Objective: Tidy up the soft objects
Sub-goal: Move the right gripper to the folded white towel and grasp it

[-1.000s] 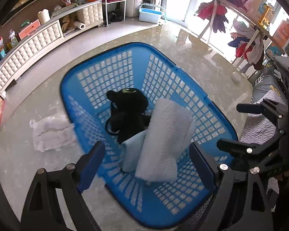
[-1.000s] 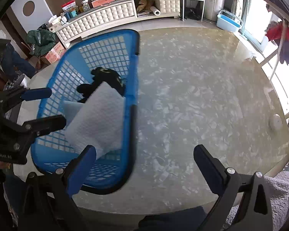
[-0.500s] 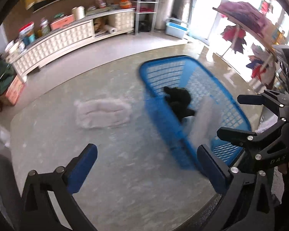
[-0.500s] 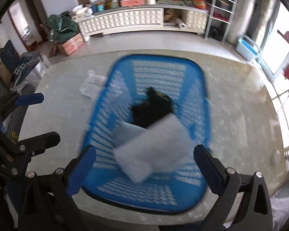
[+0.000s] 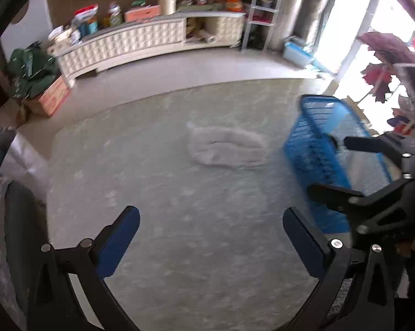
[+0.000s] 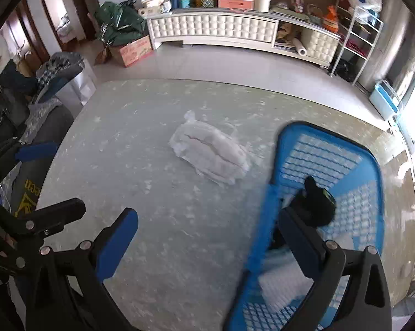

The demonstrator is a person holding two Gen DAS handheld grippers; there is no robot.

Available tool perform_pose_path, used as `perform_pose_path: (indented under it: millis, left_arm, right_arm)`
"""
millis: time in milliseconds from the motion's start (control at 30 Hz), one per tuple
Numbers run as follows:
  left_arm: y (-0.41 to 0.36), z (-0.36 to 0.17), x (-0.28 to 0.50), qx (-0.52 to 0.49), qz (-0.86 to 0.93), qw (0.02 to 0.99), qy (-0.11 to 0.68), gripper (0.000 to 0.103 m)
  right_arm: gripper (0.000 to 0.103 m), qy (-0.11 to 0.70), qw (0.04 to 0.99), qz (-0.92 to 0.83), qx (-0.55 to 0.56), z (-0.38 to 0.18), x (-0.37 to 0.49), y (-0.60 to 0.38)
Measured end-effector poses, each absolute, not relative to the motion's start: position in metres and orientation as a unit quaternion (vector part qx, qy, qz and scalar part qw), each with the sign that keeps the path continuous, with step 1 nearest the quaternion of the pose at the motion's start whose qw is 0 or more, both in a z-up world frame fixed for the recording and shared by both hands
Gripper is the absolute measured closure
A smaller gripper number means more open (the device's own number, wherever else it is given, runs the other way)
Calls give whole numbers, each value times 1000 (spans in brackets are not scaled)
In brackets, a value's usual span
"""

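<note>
Both our claws, left claw [image 5: 211, 226] and right claw [image 6: 207, 229], gape wide over the bare surface [image 6: 157, 193], nothing between the pads; the left has just finished opening. We've swung off the blue basket [image 6: 345, 154], where the black plush [image 6: 316, 207] and white cloth [image 6: 282, 287] sit. Further out lies a white bundle [image 6: 210, 155], probably next.

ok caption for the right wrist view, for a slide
Open right tongs over the table, white bundle ahead, blue basket holding a black plush.
</note>
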State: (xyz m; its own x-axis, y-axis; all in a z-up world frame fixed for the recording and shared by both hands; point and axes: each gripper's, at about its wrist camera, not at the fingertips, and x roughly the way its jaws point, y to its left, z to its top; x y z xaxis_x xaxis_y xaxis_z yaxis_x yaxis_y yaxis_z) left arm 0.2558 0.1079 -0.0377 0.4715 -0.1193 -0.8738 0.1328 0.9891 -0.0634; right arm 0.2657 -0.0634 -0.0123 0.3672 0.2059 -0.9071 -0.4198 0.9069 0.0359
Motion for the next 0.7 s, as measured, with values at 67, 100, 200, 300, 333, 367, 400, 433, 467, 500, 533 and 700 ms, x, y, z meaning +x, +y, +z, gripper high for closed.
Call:
perform_pose_path:
  millis: [67,100,200,300,333,367,400,433,467,500,533,700]
  left_arm:
    - [116,-49,263,18,-53,855,516,0]
    - [121,-54,266,17,-49,855,517,0]
    - [134,-68,277,-3,-55,850,523,0]
    - [144,-77,289,-8,-52,850,524,0]
    - [145,-79,293,-8,-49,850,524,0]
    - [149,-81,297,-9,-47,851,523,0]
    - [152,-84,303,-12,-44,851,523,0]
    - [154,-85,308,-13,-42,851,523,0]
    - [156,-88,313,-16,-40,852,523,0]
    - [157,-89,317,-16,-39,852,522,0]
    - [159,-92,320,-15,-35,853,521,0]
    - [162,-104,342,-12,-28,852,522,0]
  right_arm:
    - [1,531,817,198,-110,-17,273,-51]
    - [1,533,815,198,-115,-20,278,-46]
    - [1,541,805,203,-133,-31,293,-32]
    - [1,551,797,200,-142,-41,307,-23]
    - [1,556,794,201,-142,-45,313,-20]
    - [1,561,790,205,-142,-50,319,-17]
    - [1,564,786,207,-143,-53,321,-14]
    - [1,567,784,206,-148,-55,326,-12]
    - [1,570,781,204,-155,-59,331,-10]
    - [1,575,777,204,-158,-65,338,-7]
    - [1,581,773,202,-156,-69,342,-6]
    - [1,609,757,191,-139,-89,368,-3]
